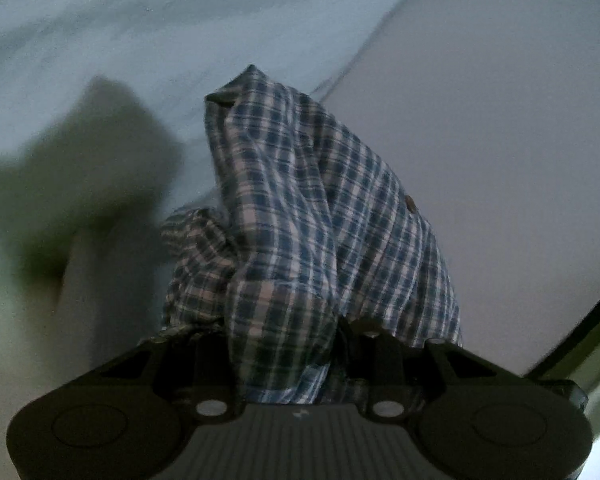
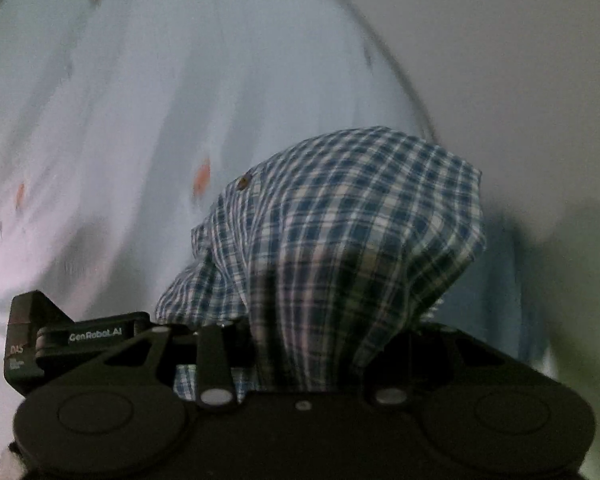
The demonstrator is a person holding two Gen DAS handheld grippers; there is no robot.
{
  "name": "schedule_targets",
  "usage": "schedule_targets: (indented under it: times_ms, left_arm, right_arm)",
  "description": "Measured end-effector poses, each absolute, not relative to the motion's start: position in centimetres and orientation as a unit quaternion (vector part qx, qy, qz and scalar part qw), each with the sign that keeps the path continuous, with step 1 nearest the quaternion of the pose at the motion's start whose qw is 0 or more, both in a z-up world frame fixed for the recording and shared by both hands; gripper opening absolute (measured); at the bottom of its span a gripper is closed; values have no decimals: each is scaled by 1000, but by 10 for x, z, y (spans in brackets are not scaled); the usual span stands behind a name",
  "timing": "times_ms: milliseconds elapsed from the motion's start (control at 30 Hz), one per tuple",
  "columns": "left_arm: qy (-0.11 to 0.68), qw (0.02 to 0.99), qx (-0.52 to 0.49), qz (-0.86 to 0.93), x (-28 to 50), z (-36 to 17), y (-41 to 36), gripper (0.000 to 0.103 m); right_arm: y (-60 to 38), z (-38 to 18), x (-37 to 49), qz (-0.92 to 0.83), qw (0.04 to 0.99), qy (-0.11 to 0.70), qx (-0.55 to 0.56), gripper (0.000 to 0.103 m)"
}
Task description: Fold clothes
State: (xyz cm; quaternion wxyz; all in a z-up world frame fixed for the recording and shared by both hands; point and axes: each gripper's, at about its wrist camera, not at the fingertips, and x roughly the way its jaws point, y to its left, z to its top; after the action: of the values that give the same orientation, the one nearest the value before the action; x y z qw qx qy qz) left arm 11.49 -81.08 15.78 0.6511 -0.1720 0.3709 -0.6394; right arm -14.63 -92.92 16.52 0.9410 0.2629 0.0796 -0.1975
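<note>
The left gripper (image 1: 284, 364) tilts upward, its fingers clamped on the plaid shirt (image 1: 300, 220), which bunches ahead of them. The right gripper (image 2: 300, 360) likewise pinches a plaid fold. Beyond both, a pale spotted sheet (image 2: 120, 120) and plain wall (image 1: 500, 140) lie open.

Dim, bluish light; motion-blurred backgrounds, dark fisheye corners, both views.
</note>
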Motion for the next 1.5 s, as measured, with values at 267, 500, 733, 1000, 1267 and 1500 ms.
schedule_targets:
  times_ms: [267, 500, 733, 1000, 1267, 1500]
  left_arm:
    - [434, 709, -128, -541, 167, 92, -897, 55]
    - [496, 725, -92, -469, 168, -3, -905, 55]
    - [395, 779, -40, -486, 147, 37, -898, 86]
    - [304, 825, 23, -476, 101, 67, -827, 96]
    - [304, 832, 74, -459, 44, 34, -760, 101]
    - [333, 817, 105, -458, 7, 8, -717, 101]
  right_arm:
    - [-1050, 117, -90, -270, 898, 127, 323, 86]
    - [-1079, 36, -77, -363, 850, 195, 328, 100]
    - [-1042, 57, -92, -406, 865, 173, 239, 103]
    - [-991, 72, -111, -437, 871, 160, 157, 103]
    - [-921, 44, -148, -426, 868, 195, 164, 103]
    - [-875, 14, -175, -407, 868, 231, 165, 103]
